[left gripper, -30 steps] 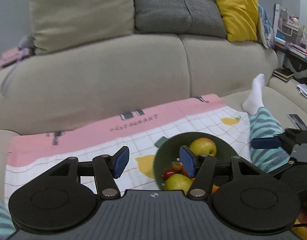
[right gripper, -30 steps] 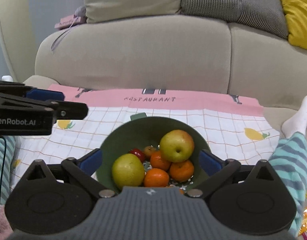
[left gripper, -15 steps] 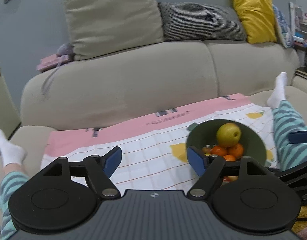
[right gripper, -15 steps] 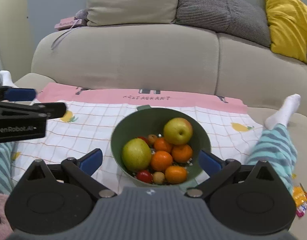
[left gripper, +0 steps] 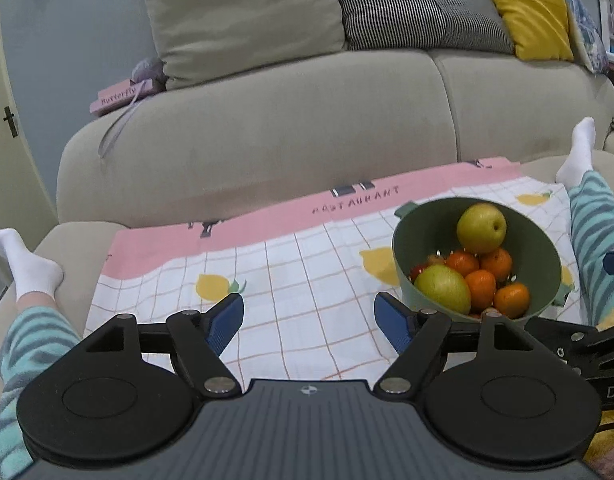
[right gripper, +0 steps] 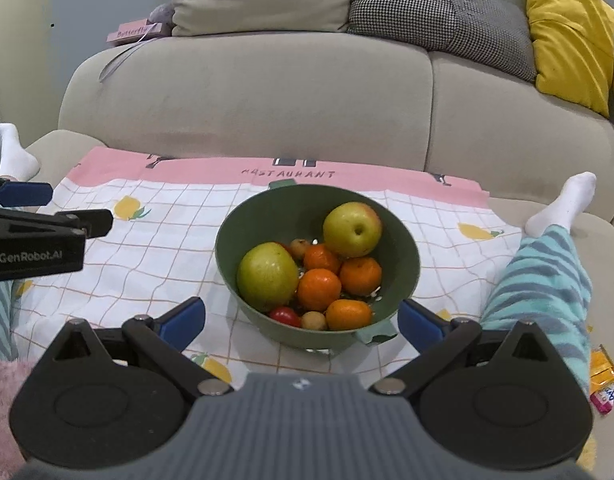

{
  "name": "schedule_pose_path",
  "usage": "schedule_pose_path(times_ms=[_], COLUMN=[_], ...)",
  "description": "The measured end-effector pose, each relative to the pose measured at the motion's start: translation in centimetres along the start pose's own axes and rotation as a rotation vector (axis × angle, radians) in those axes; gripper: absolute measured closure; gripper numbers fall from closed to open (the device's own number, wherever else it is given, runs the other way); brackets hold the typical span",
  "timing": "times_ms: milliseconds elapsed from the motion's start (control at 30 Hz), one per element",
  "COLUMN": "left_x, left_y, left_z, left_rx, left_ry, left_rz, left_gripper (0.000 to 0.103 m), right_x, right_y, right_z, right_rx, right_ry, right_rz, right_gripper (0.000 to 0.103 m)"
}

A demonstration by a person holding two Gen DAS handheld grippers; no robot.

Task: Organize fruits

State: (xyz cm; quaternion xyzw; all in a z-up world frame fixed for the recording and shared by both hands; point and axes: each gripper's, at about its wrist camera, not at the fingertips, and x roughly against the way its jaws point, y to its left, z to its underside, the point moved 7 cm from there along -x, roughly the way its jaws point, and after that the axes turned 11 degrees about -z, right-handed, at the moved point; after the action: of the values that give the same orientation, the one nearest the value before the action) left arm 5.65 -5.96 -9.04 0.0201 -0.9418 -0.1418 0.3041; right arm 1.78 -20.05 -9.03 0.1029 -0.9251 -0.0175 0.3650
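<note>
Green bowl (right gripper: 403,248) of fruit on checked cloth (right gripper: 155,264) — both grippers' fingers wide, holding nothing.

Green bowl (right gripper: 403,248) on cloth — apples, oranges, sm. fruits inside

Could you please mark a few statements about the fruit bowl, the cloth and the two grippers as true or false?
1. The round green bowl stands on the checked lemon-print cloth. True.
2. The left gripper is shut on an orange. False: its jaws stand wide apart with only cloth between them.
3. The bowl holds four round orange mandarins. True.
4. The yellow-green apple lies on the cloth outside the bowl. False: it sits inside the bowl, at the back.
5. The right gripper holds the small red tomato. False: it is open and empty; the tomato lies in the bowl.
</note>
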Motion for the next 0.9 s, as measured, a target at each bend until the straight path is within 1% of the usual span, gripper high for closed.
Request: schedule_pose_path(times_ms=[133, 367, 533, 900], left_x=[-0.9, -1.4, -1.5, -1.3], left_y=[-0.5, -1.2, -1.1, -0.9], left_z=[0.7, 1.2, 1.2, 1.1], left_rx=[-0.021, -0.055, -0.058, -0.053], left_ry=[0.034, 0.055, 0.062, 0.06], left_rz=[0.004, 0.013, 0.012, 0.007], left_gripper=[0.016, 0.016, 0.016, 0.016], right_x=[-0.7, -1.6, -1.6, -1.6], right_y=[-0.1, -0.7, -0.8, -0.6], right_z=[0.2, 0.6, 0.6, 0.7], right_rx=[-0.001, -0.032, -0.047, -0.038], right_ry=[0.002, 0.021, 0.019, 0.024], right_rz=[-0.006, -0.011, -0.008, -0.009], right_gripper=[0.004, 0.004, 0.004, 0.004])
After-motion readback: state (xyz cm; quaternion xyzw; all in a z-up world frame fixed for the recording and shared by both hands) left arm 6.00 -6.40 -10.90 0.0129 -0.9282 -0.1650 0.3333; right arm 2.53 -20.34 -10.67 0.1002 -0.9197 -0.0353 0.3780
